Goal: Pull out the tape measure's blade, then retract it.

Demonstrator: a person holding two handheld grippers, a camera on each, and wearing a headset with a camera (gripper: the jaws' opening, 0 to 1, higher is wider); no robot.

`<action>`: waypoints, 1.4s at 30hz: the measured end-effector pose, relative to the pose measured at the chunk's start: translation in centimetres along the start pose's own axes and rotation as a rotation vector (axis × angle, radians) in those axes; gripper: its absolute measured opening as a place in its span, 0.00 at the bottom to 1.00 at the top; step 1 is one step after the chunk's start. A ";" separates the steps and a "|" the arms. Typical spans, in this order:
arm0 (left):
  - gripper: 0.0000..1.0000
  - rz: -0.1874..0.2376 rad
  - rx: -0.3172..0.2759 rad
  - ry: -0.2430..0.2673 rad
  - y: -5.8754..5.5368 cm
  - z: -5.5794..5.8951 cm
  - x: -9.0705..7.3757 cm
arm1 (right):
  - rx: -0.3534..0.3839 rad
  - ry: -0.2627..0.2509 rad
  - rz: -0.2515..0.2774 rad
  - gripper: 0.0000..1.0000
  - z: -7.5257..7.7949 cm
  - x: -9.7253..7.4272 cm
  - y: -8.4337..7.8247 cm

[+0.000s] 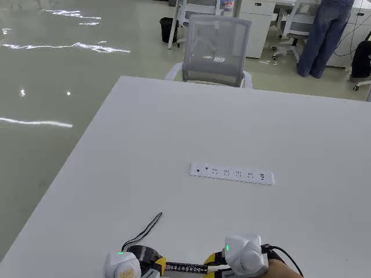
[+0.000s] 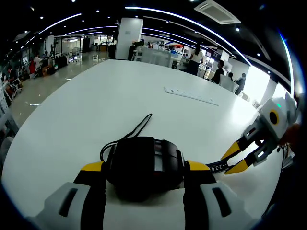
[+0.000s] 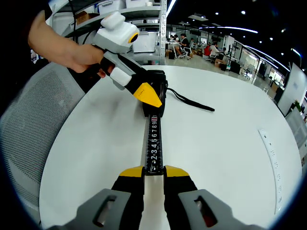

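Observation:
The black tape measure (image 2: 144, 165) rests on the white table (image 1: 174, 145), and my left gripper (image 2: 144, 168) is shut on its body, one yellow fingertip on each side. Its black blade (image 3: 154, 139) with white numbers is drawn out a short way, lying flat along the table. My right gripper (image 3: 153, 171) is shut on the blade's end. In the head view the tape measure (image 1: 146, 255) and blade (image 1: 184, 267) sit at the near edge between the two grippers. A black wrist strap (image 1: 143, 230) trails from the case.
A white power strip (image 1: 231, 174) lies mid-table, beyond the grippers. A grey mesh chair (image 1: 214, 52) stands at the far edge. A person (image 1: 324, 35) stands by desks at the back right. The table's left edge (image 1: 69, 168) drops to a glossy floor.

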State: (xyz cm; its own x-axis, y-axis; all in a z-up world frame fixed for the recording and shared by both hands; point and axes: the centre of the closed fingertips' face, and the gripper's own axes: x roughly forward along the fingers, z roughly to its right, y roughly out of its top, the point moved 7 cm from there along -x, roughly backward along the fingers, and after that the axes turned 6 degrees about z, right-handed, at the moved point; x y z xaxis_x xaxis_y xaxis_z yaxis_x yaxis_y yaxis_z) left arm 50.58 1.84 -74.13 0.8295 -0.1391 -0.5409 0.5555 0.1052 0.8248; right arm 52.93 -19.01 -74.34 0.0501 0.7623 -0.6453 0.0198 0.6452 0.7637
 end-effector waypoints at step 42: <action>0.62 0.003 -0.011 -0.010 0.0 -0.2 0.0 | 0.003 0.011 0.004 0.13 0.1 1.0 0.8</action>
State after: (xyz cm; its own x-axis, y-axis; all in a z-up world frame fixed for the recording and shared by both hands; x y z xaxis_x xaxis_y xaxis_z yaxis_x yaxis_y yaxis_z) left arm 50.61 2.04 -74.20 0.8307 -0.1488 -0.5365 0.5534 0.1162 0.8247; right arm 53.08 -17.70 -74.36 0.0393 0.7652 -0.6426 0.0226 0.6423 0.7661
